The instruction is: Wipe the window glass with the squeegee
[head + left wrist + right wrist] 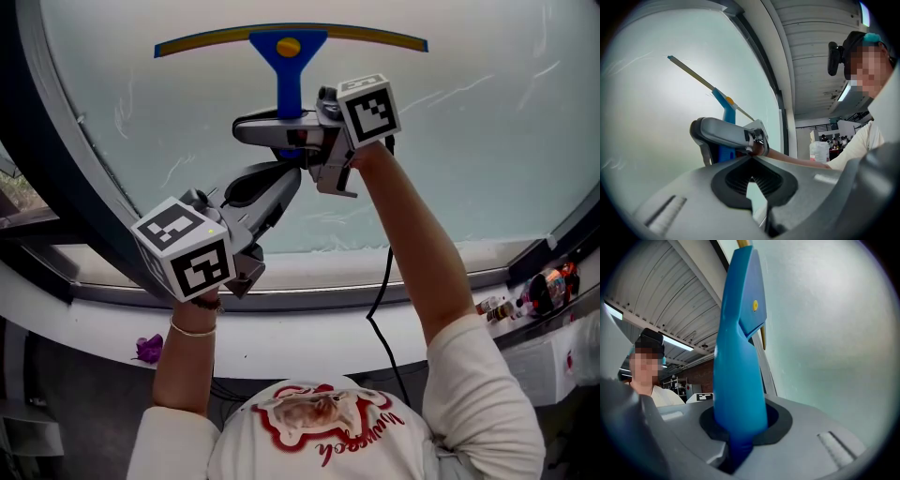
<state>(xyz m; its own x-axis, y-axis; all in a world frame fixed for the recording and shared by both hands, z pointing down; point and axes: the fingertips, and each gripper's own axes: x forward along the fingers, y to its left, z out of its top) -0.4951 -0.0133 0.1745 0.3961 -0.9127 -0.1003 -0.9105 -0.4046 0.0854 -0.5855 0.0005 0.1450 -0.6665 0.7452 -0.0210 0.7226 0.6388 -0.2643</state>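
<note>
Though only its own view shows it, right gripper (740, 442) clamps squeegee (739, 366).

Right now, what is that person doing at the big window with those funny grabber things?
A person is wiping the window glass with a gripper in each hand. The right gripper is clamped on the blue handle of a squeegee, whose long blade sits high up against the glass. The left gripper is shut with nothing in it, held just below the right one. Thin streaks show on the glass.
</note>
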